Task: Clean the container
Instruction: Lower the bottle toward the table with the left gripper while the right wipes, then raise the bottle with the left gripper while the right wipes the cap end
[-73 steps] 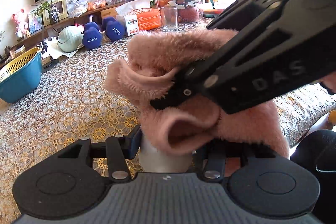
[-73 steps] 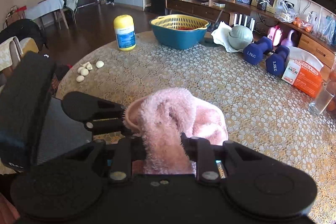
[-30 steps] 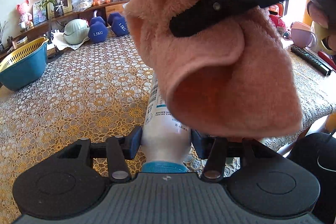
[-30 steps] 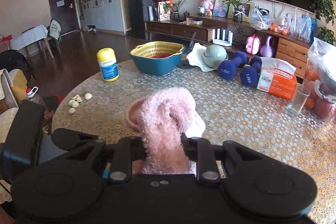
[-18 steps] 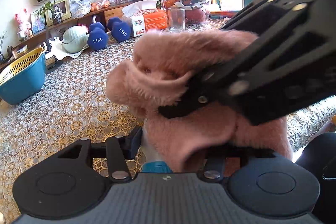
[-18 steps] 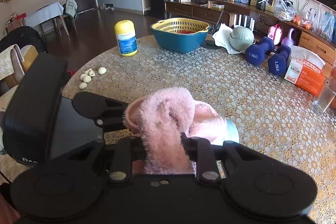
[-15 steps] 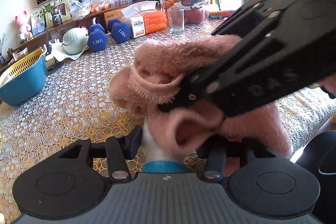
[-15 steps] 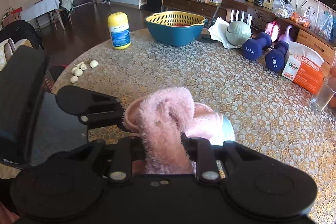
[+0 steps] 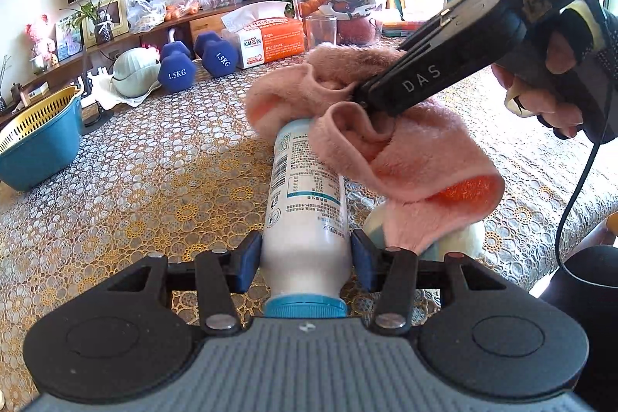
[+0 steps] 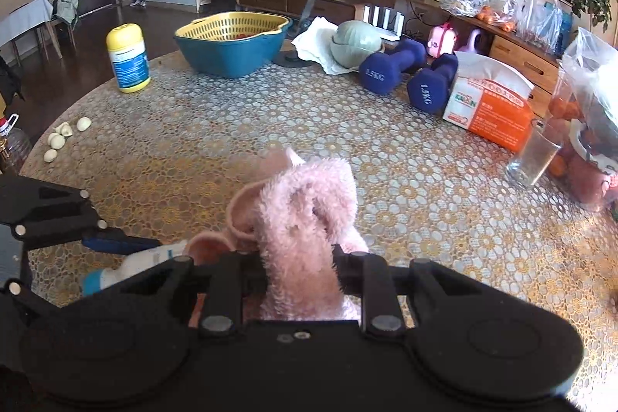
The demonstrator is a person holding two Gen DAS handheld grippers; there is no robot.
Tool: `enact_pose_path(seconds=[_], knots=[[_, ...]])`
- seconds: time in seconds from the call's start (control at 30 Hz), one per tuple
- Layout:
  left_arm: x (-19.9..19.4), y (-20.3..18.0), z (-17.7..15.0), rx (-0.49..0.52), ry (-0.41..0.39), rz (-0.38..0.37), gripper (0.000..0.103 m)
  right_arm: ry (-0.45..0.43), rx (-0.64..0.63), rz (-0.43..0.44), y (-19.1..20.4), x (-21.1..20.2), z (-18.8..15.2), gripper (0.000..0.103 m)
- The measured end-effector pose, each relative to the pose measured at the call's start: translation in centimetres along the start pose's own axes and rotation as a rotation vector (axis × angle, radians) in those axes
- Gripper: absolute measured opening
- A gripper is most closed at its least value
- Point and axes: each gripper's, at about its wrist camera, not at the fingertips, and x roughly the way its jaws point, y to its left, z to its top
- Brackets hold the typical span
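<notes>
A white bottle [image 9: 307, 203] with a blue cap and a printed label lies lengthwise between the fingers of my left gripper [image 9: 305, 259], which is shut on it above the table. My right gripper [image 10: 299, 269] is shut on a fluffy pink cloth [image 10: 305, 215]. In the left wrist view that cloth [image 9: 390, 149] drapes over the bottle's far end and right side, with the right gripper's black fingers [image 9: 417, 83] pressed into it from the upper right. The right wrist view shows the bottle [image 10: 146, 259] at lower left, mostly hidden by the cloth.
A lace-patterned tablecloth [image 10: 270, 118] covers the round table. On it stand a blue basin with a yellow strainer [image 10: 231, 45], a yellow-capped jar [image 10: 127, 58], two blue dumbbells [image 10: 409, 70], an orange tissue box [image 10: 490, 103], a glass [image 10: 535, 153] and garlic cloves [image 10: 61, 138]. A hand [image 9: 548, 72] holds the right gripper.
The cloth has slid off toward the bottle's far end and right side, so the bottle's label and body now show. The left gripper still holds the bottle.
</notes>
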Motion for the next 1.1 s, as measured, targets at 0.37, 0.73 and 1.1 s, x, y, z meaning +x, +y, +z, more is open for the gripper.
enact_pose_path(seconds=[0.37,0.73,1.1], knots=[[-0.2,-0.5,0.0,0.024,-0.007,0.024,0.049,0.032,0.059,-0.155,-3.2,-1.7,-2.6,0.022],[-0.6,-1.9,-0.2,0.128,-0.03,0.072,0.049,-0.151,0.086,0.003,-1.8,-7.9,-0.7,0.022],[-0.5,-2.1,-0.2,0.158,-0.031,0.08,0.049,-0.063,-0.062,0.237,5.7,-4.4,-0.1,0.022]])
